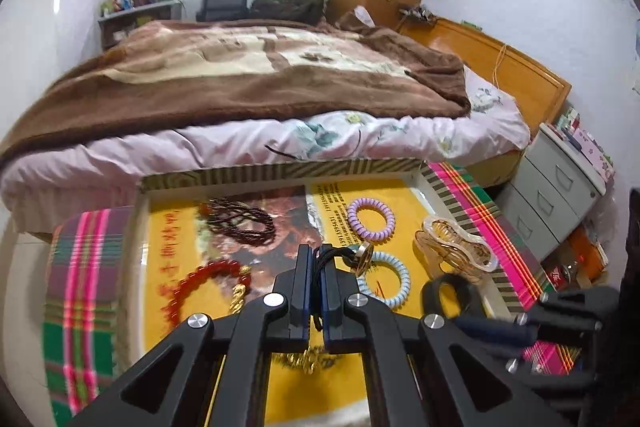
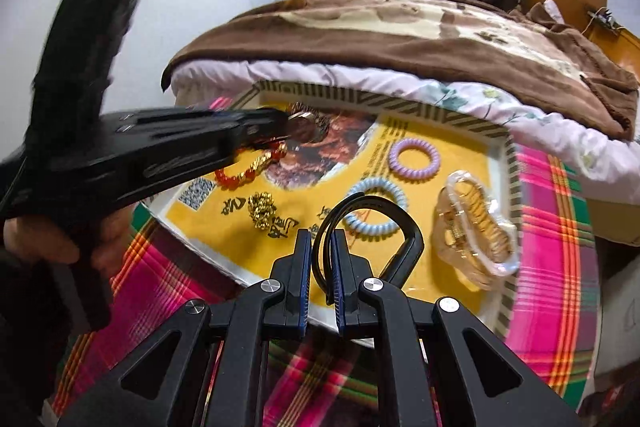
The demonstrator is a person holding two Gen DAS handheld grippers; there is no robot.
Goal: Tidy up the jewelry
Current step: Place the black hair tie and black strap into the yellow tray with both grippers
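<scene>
Above the tray (image 1: 280,173) | left jaws pinching gold-pendant cord necklace (image 1: 362,257) | right jaws pinching black cord loop (image 2: 384,223)

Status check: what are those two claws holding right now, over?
Left gripper shut on black cord with gold pendant. Right gripper shut on black headband. Both over tray, nothing blocking.

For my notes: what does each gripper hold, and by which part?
Left gripper: pendant, by its black cord. Right gripper: black band, by its loop.
</scene>
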